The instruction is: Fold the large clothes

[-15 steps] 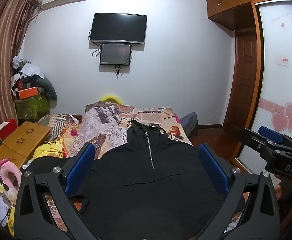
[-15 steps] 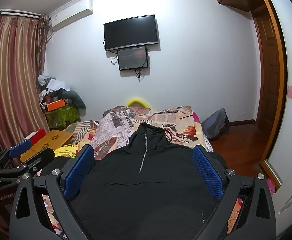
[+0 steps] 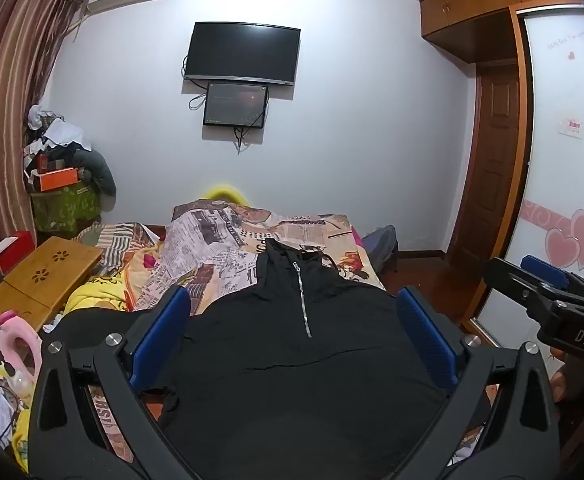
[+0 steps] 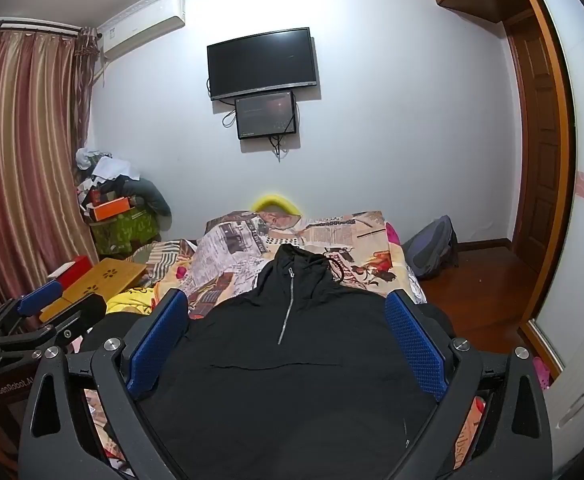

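Left wrist view shows the left gripper (image 3: 292, 344) in the foreground with its two blue pads spread wide, and nothing is between them except the sight of the cloth below; the pads do not press on anything. The right wrist view gives the same for the right gripper (image 4: 288, 344): jaws fully apart, holding nothing. Each gripper appears also at the edge of the other's view, so the two are side by side above the near end of the bed (image 4: 372, 236).

Below both grippers lies the black hooded jacket (image 3: 304, 380), spread flat with front side up. Its hem end is nearest to the cameras, the zipper (image 3: 303, 304) runs up the middle, and the hood (image 4: 296, 258) points away toward the wall. One sleeve seems to reach out to the left side over the printed bedcover (image 3: 220, 240).

I judge that folding has not begun; this is the approach step. The next move calls for lowering both grippers to the cloth, each one taking an edge or a sleeve, and closing firmly, because the fabric looks thin and smooth and may slip.

Farther away, a television (image 3: 243, 53) hangs on the wall.
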A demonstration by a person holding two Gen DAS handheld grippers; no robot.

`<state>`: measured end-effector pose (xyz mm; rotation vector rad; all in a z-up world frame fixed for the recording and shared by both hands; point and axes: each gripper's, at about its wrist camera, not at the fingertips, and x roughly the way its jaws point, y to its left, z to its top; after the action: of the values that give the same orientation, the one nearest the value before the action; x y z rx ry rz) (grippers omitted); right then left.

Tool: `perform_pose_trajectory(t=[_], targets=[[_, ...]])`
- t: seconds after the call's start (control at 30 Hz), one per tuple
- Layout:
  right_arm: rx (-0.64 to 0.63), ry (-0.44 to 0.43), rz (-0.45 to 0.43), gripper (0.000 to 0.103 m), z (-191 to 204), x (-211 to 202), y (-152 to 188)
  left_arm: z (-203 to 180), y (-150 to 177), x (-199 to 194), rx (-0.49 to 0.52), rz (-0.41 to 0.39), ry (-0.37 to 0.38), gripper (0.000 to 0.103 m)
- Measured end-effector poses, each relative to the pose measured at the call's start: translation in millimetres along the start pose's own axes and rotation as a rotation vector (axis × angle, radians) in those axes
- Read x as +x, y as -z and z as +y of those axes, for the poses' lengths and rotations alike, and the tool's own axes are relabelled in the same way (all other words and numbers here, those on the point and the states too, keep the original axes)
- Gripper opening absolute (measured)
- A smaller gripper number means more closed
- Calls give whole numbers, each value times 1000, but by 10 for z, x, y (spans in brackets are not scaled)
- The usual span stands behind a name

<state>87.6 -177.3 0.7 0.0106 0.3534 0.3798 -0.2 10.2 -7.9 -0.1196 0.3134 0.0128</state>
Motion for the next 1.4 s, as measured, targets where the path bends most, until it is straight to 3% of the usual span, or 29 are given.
perform_pose_trajectory(t=[1.4], targets=[[0, 1, 9, 98, -28, 63, 23, 152, 59, 159, -21, 8, -9, 103]])
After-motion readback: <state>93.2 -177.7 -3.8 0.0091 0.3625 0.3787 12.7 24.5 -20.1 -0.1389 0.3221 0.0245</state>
